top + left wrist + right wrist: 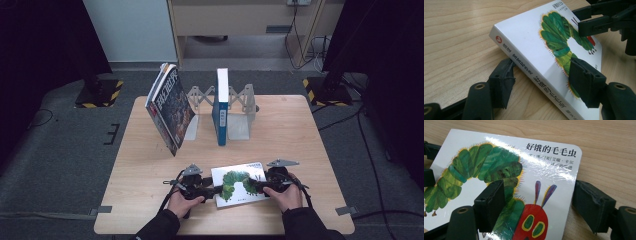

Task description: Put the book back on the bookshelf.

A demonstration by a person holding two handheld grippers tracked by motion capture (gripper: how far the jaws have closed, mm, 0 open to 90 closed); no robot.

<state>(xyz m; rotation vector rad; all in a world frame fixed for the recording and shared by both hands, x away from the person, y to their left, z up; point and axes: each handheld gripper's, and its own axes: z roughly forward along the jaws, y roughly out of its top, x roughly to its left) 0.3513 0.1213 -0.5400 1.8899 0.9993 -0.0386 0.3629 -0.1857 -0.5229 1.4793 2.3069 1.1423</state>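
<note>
- Left gripper (216, 190): your jaws straddle the spine edge of the board book (239, 183), one pad low against the spine and the other over the cover. Both look to be on it, but I can't tell if they're actually squeezing.
- Right gripper (253, 187): the jaws are apart around the opposite edge. One pad sits above the caterpillar's head and the other just beside the edge, not clamping.
- The book lies cover-up near your side of the bench (150, 165), right between your hands.
- Handling, I'd guess: thick stiff card pages, so it won't flop or crease, and it's fairly light. The glossy cover looks slippery, so pinch deep over an edge rather than at a corner. The spine is your best hold since it keeps the pages shut.
- The bench is pale wood, flat and smooth, so the book could skate if you nudge it sideways.
- Further back there's an expanding book rack (242, 107) holding an upright blue book (221, 107), with a leaning book (169, 107) at its left end.
- Around it is a grey carpeted floor (65, 150), with cables trailing off to the right.
</note>
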